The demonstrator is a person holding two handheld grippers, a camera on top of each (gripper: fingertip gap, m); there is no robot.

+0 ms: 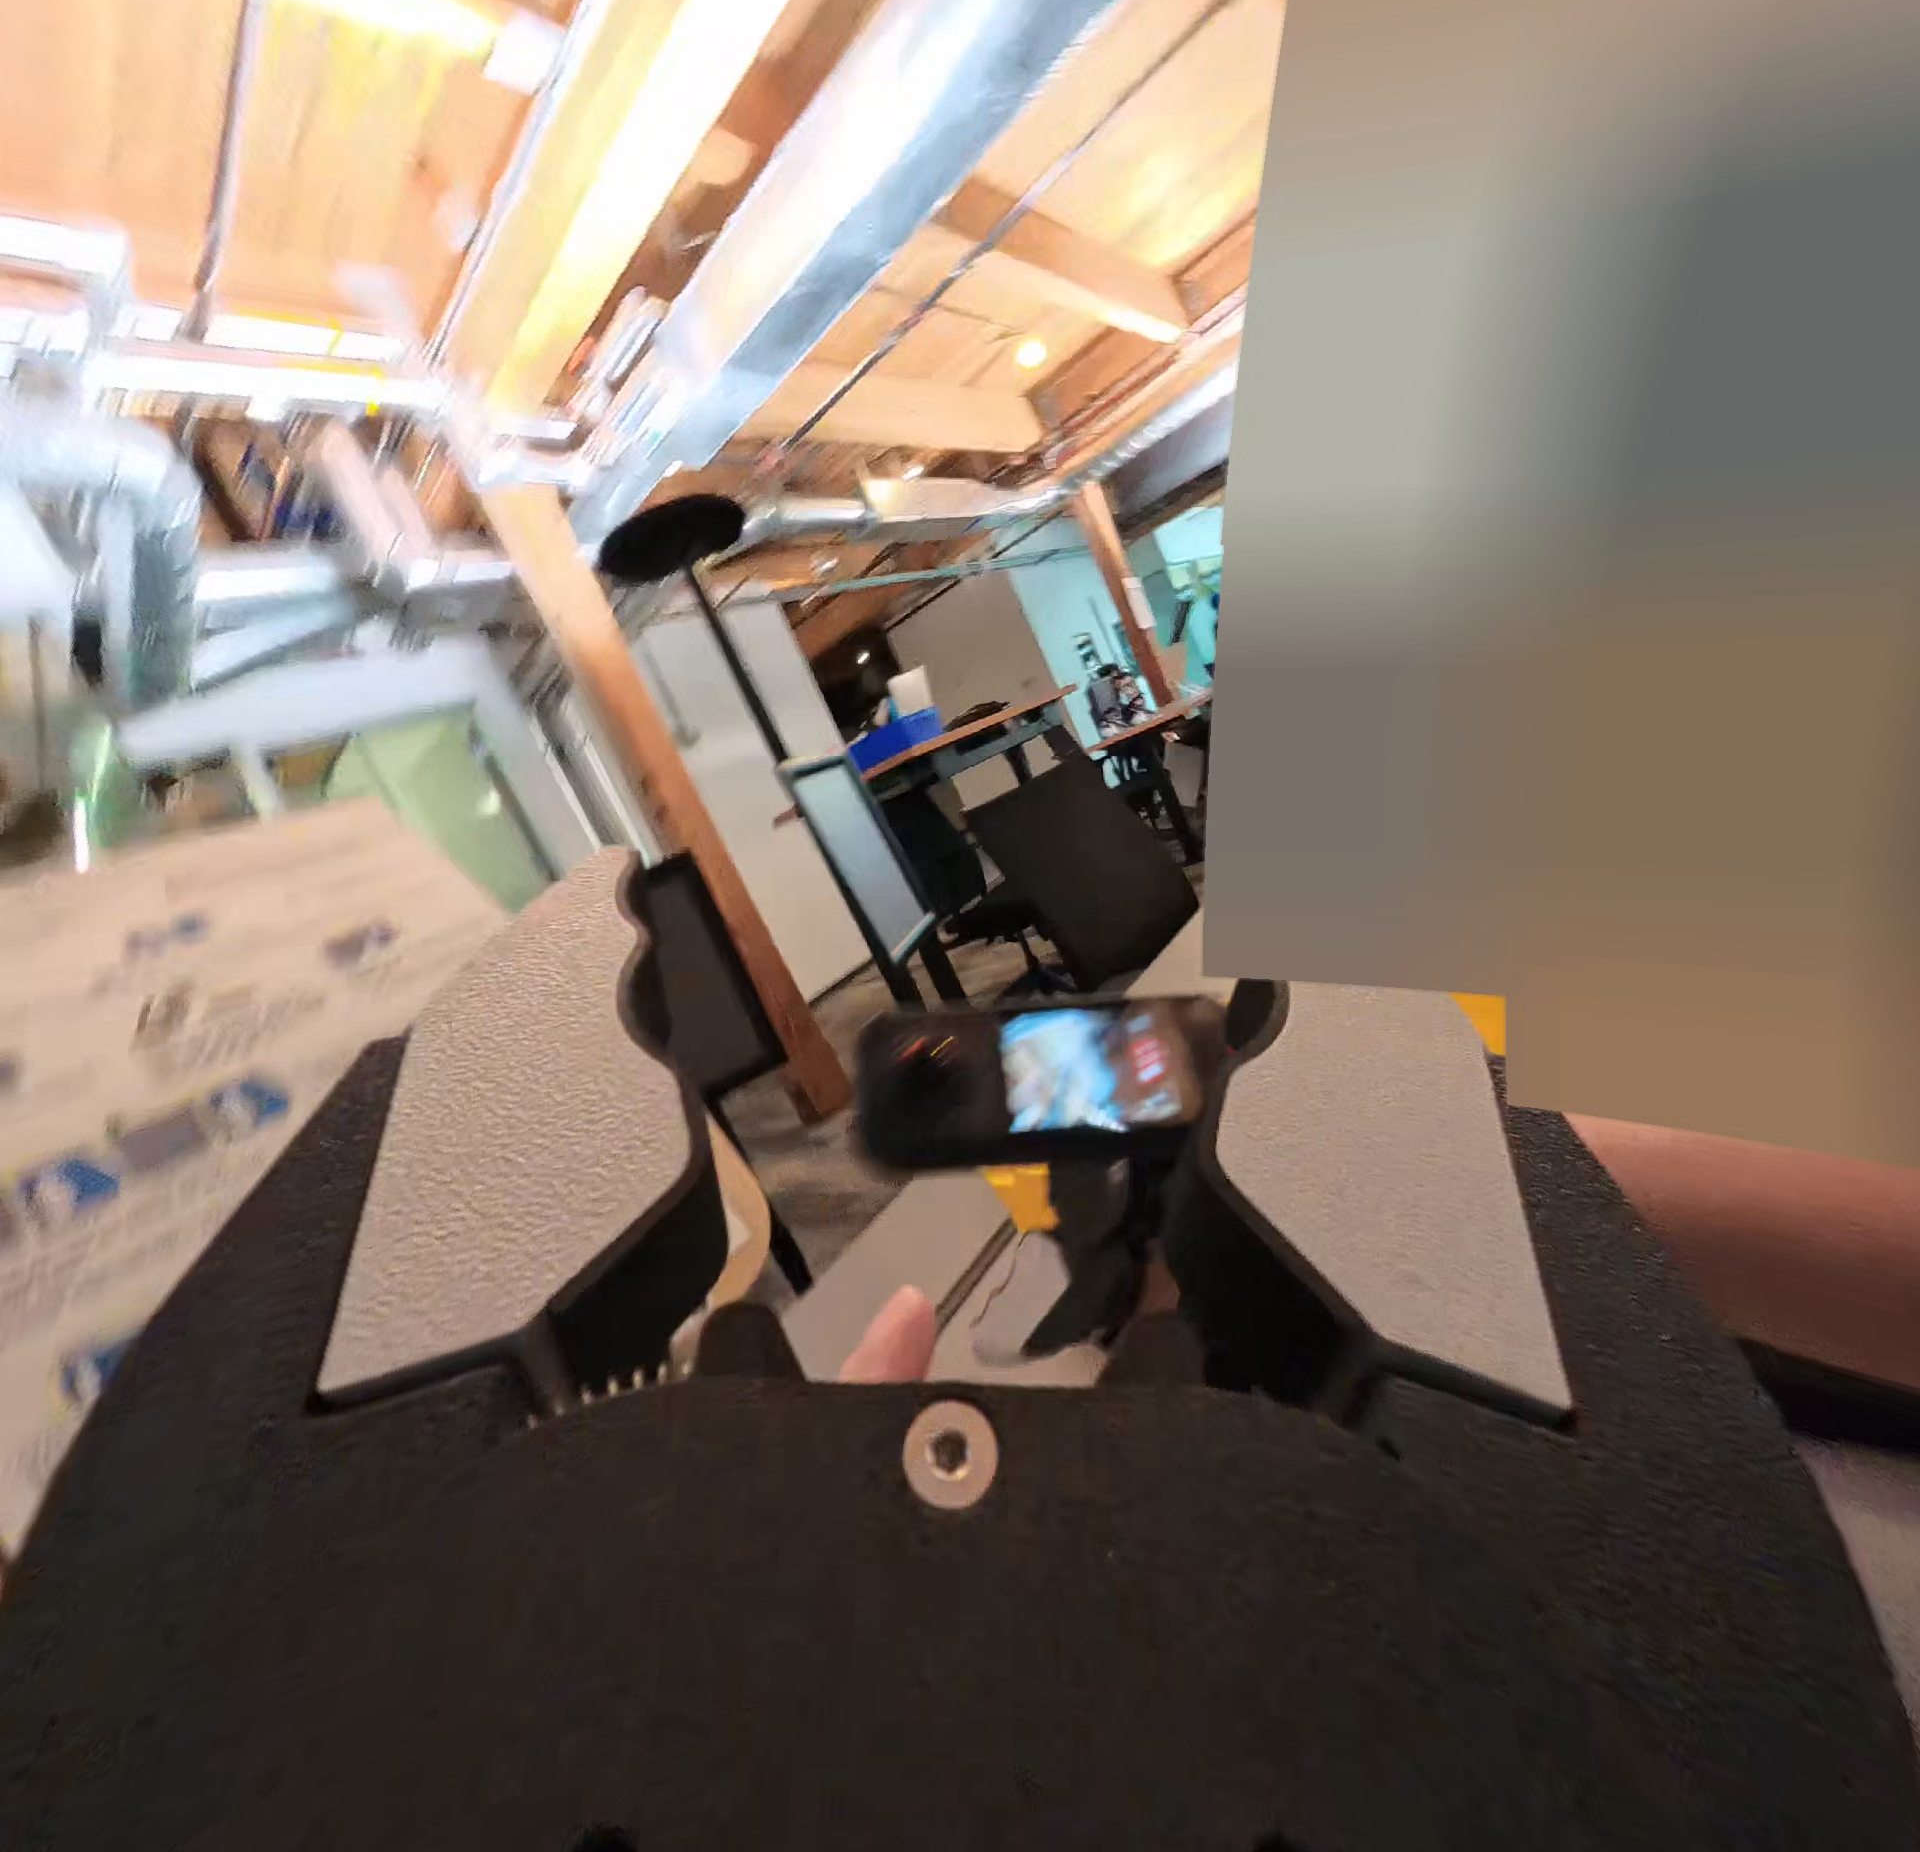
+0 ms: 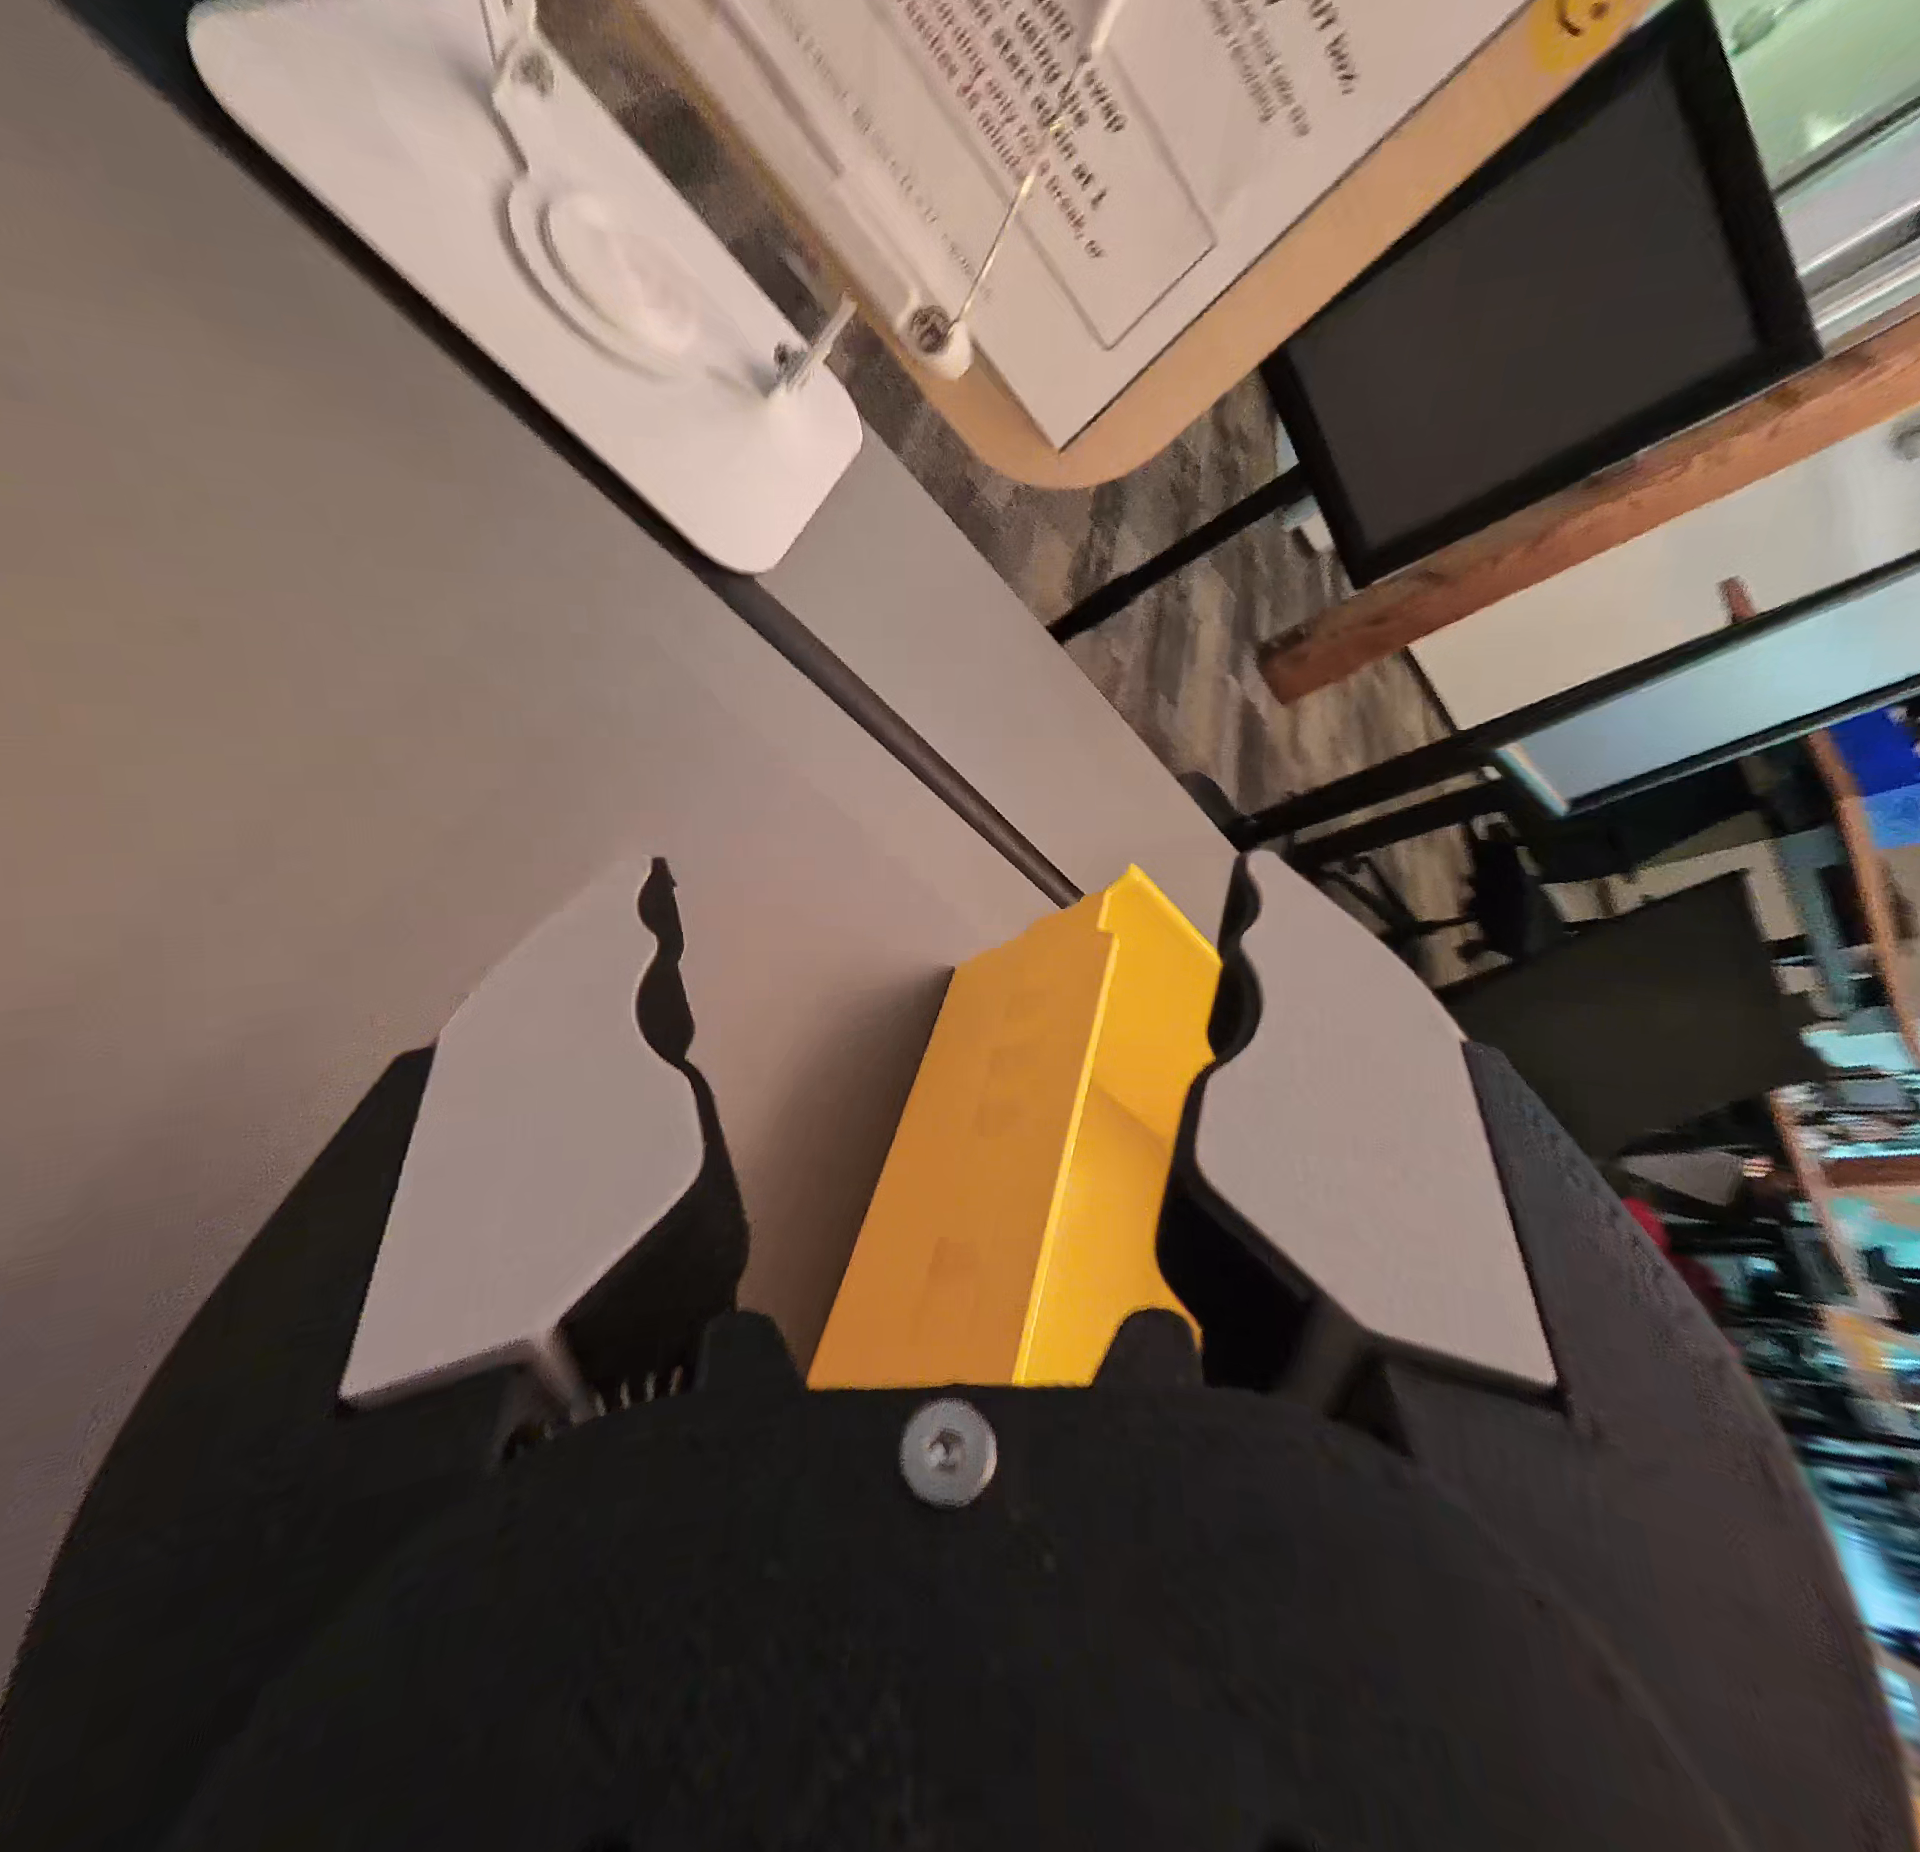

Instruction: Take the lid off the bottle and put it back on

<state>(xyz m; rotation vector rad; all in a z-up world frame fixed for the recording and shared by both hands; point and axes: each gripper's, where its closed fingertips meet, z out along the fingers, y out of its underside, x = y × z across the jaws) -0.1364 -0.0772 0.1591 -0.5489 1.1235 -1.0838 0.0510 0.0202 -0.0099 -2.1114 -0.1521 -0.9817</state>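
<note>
Bottle and lid appear in neither view. Right gripper hangs open over the grey table, a yellow block between its fingers, the table edge just beyond — past it, open floor. Left gripper is open and empty, tilted up toward the ceiling — the other handle's small screen near its fingertips.

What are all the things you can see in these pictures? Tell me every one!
Yellow block: one, yellow, on the grey table between the right gripper's fingers.
Grey table: one, grey, under the block.
White base plate: one, white, far end of the table.
Printed sheet: one, white, upper right.
Dark screen: one, black, right.
Small camera: one, black, ahead of the left gripper.
Bottle: none visible.
Left gripper: open.
Right gripper: open.
</note>
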